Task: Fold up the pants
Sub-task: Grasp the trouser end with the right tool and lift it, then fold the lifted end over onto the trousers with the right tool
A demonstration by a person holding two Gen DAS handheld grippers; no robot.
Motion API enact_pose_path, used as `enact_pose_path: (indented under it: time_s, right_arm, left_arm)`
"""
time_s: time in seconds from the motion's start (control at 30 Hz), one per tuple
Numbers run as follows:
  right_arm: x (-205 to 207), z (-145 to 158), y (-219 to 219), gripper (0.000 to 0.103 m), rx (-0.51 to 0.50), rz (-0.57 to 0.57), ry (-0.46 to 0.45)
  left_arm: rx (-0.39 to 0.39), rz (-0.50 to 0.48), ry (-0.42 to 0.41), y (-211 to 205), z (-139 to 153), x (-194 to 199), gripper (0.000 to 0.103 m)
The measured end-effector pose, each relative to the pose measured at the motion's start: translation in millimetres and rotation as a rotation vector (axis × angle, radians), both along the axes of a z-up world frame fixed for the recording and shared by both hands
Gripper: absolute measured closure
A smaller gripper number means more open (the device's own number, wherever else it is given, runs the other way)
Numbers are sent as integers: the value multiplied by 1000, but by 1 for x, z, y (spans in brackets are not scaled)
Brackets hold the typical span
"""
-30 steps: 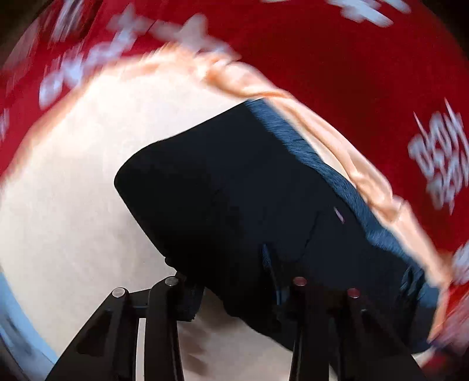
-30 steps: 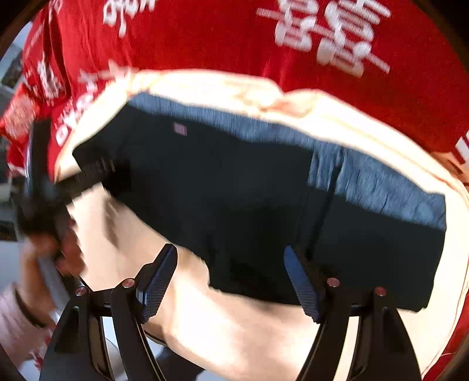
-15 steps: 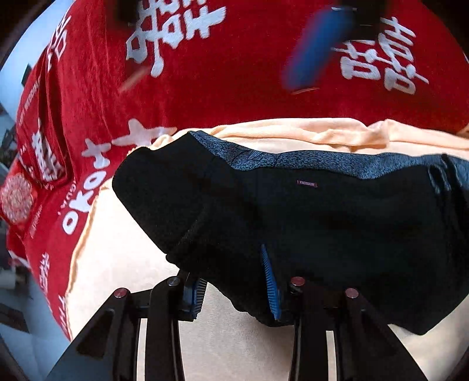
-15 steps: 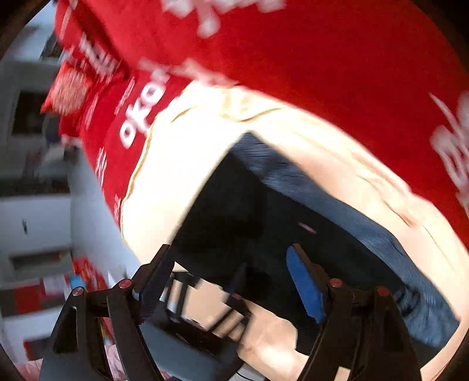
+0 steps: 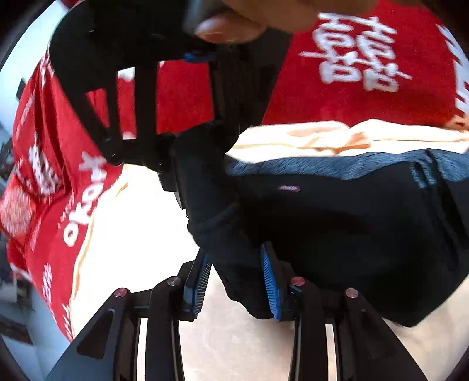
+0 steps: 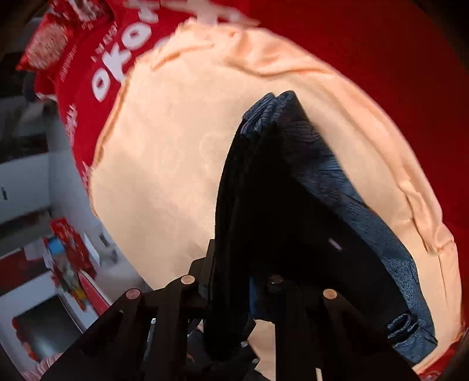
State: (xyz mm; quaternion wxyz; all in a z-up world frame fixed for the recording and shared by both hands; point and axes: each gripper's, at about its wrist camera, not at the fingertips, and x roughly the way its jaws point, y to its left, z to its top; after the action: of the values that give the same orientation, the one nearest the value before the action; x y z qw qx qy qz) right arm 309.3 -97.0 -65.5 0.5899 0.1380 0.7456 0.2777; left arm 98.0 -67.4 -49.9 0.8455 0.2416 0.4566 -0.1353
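Black pants (image 5: pixel 337 228) with a grey-blue waistband lie on a peach cloth (image 5: pixel 132 228). My left gripper (image 5: pixel 234 281) is shut on a bunched fold at their near left edge, with the blue pads pressing the fabric from both sides. My right gripper (image 5: pixel 199 164) comes down from above, a hand (image 5: pixel 263 14) behind it. Its jaws are closing on the pants' far left corner. In the right wrist view the pants (image 6: pixel 293 205) rise to a peak, and a strip of black fabric hangs pinched in the right gripper (image 6: pixel 231 275).
A red blanket (image 5: pixel 351 88) with white characters lies under the peach cloth (image 6: pixel 170 164) and spreads behind it. Beyond the bed's left edge, the floor and red-and-white furniture (image 6: pixel 44 234) show far below.
The right gripper swung over to the pants' left corner, appeared at the top of the left wrist view, and closed on the fabric. The left gripper kept its hold.
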Motion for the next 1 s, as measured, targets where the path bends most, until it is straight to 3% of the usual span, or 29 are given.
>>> enact_pose_path:
  time_s: [0.27,0.53,0.73,1.0]
  right_arm:
    - [-57,45,-113,86,193,-233,-109]
    - [-138,68,-238,86,267,-471,-217]
    - [-219,50,-327,86,320,-678,-216]
    - [-290,-7,-399,85,342,-848,-155]
  left_arm:
    - [-81,-122,-31,-48,53,-29,67]
    - [-174,-287,-9,-127,99,-81,67]
    - [-180,-435,34,-193,101,-135,67]
    - [-96,-560,72,-268,65,-198,67]
